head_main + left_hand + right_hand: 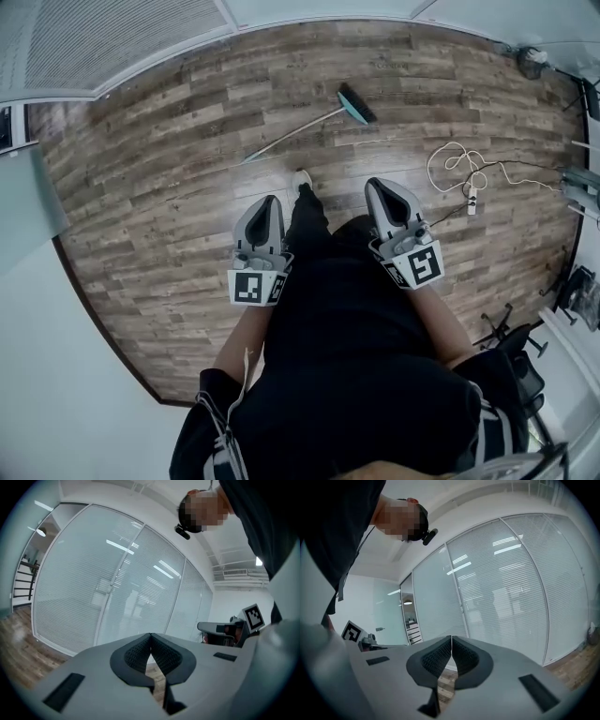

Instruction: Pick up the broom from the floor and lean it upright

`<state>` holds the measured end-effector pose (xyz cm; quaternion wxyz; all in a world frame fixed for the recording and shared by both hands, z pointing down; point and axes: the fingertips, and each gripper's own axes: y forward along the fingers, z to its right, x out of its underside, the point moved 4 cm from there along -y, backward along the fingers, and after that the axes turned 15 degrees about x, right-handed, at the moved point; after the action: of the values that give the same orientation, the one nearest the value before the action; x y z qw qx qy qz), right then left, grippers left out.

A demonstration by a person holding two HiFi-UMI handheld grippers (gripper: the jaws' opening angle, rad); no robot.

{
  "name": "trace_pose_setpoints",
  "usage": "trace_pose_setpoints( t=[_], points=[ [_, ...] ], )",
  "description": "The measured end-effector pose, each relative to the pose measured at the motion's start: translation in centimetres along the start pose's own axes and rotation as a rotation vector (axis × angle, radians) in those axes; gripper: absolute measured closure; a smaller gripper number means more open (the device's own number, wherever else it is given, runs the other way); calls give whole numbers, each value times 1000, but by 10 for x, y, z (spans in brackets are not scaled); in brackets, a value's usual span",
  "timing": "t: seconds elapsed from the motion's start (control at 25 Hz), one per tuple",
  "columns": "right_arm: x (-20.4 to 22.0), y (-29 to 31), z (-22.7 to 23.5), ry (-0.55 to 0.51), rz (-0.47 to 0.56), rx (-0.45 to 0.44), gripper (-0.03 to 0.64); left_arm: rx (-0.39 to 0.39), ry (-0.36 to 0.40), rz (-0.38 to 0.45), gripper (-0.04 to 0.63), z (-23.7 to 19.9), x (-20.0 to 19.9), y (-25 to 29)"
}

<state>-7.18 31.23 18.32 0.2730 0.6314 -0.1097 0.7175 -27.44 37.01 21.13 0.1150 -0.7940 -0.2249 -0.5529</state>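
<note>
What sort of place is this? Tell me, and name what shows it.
Probably an office: glass partition walls with blinds, a wood-plank floor, and what looks like a wheeled office chair's base.

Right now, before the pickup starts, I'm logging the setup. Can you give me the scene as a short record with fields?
broom: lying flat on the wood floor, ahead of the person
brush head: far end, toward the right
left gripper: shut, empty
right gripper: shut, empty
other items: white cable on the floor, right of the broom
task state: broom not yet picked up
</note>
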Motion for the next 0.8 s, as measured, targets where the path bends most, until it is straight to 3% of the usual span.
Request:
trace_pose_setpoints(
  t=[0.08,0.28,0.44,0.6,0.8],
  points=[
    [-6,1,1,14,23,-12,597,-6,-10,16,577,2,-12,2],
    [-24,11,17,139,66,9,597,39,52,19,577,21,-28,10],
    [-25,33,13,74,81,-74,597,-48,93,21,577,24,-37,18],
    [-19,44,-1,25,72,-146,597,-87,119,39,577,18,-47,23],
    [-5,50,-6,8,5,-212,597,-151,104,72,577,4,-49,22]
  ],
)
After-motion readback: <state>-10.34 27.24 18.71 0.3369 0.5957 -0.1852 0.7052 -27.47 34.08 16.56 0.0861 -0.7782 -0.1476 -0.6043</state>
